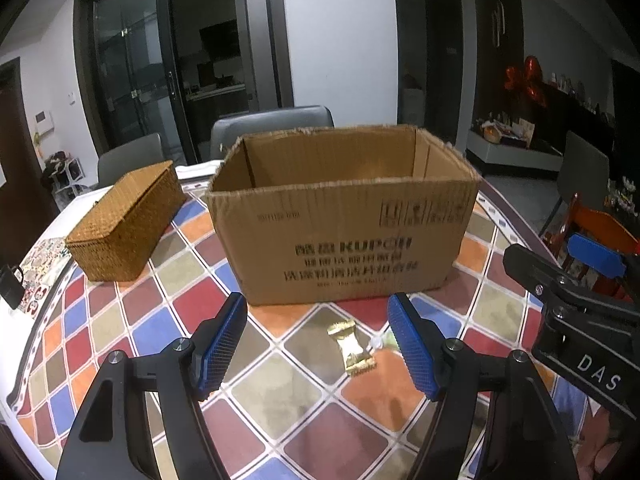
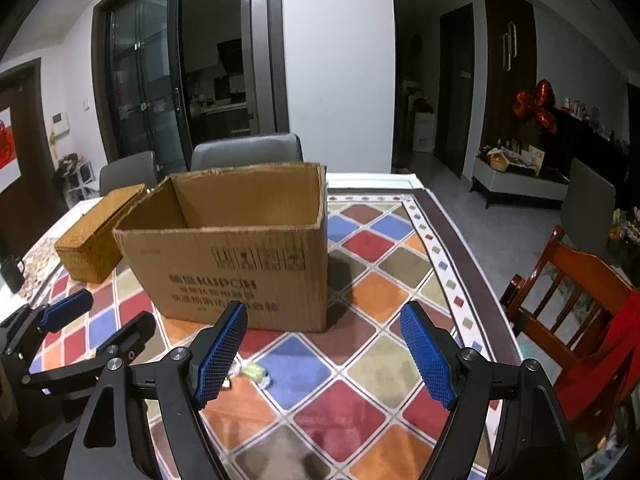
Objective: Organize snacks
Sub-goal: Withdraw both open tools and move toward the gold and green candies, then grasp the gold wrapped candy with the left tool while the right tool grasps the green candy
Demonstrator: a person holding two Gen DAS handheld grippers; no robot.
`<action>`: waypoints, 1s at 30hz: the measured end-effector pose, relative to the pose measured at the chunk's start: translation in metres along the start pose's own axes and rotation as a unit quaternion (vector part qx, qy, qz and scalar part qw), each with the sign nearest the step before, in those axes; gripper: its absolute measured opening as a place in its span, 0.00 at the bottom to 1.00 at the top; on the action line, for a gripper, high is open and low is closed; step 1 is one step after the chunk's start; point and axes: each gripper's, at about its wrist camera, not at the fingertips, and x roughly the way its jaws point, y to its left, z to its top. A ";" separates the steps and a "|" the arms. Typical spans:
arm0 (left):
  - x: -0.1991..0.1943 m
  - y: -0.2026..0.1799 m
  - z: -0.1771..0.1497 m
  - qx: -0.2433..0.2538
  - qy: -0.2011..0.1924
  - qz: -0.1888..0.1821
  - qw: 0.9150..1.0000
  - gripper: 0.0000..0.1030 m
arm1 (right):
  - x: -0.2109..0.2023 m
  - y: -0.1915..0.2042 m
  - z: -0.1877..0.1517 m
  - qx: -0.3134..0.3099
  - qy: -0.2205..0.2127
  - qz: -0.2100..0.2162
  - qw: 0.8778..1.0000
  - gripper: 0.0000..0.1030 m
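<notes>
**Two spread grippers above wrapped sweets, open carton behind**

Blue-padded fingers point(image 1: 412, 344) of the left gripper point(image 1: 316, 344) stand well apart with nothing between the pads; below the gap a gold-wrapped candy point(image 1: 352, 347) lies on the checkered tablecloth point(image 1: 160, 320), long axis running away from the camera and slightly leftward. Beside it, the right gripper point(image 2: 328, 354) is likewise wide and empty, and a green-wrapped candy point(image 2: 256, 372) rests just by its left finger. Behind both sits an open cardboard box point(image 1: 344, 240); what its inside shows looks empty. Its front reads "KUPCH" above blurred Chinese lines. Left of it stands a closed woven basket point(image 1: 124, 220), contents hidden.
</notes>
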 end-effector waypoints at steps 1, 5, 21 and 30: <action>0.002 -0.001 -0.002 0.001 0.002 -0.001 1.000 0.70 | 0.002 0.000 -0.002 -0.001 0.002 0.001 1.000 0.77; 0.012 -0.004 -0.011 0.006 0.015 -0.004 1.000 0.70 | 0.009 0.001 -0.009 -0.007 0.013 0.007 1.000 0.77; 0.054 -0.017 -0.040 0.027 0.061 -0.028 0.997 0.66 | 0.057 0.012 -0.037 -0.045 0.089 0.060 0.993 0.70; 0.077 -0.018 -0.047 0.035 0.081 -0.033 0.995 0.64 | 0.089 0.023 -0.049 -0.068 0.140 0.100 0.983 0.58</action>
